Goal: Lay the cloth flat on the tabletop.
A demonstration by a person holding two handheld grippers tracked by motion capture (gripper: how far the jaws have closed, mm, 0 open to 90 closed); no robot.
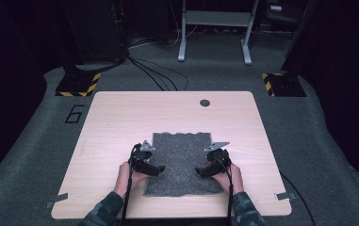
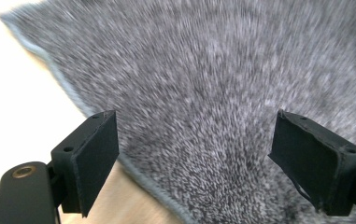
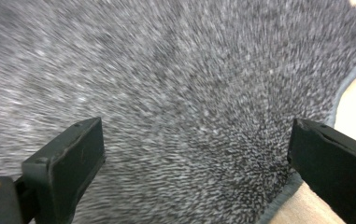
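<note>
Wooden bench (image 1: pixel 120 117) carrying a grey fuzzy mat (image 1: pixel 182 155) at its near middle, left claw (image 1: pixel 160 168) and right claw (image 1: pixel 199 171) hovering over the mat's near corners, both standing open, gripping nothing.

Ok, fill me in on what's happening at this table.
A person holds a claw in each hand over a grey fuzzy cloth lying flat on the wooden table. The left claw sits at the cloth's left edge and the right claw at its right side, pointing toward each other. Both stand open above the cloth; neither grips it yet.
</note>
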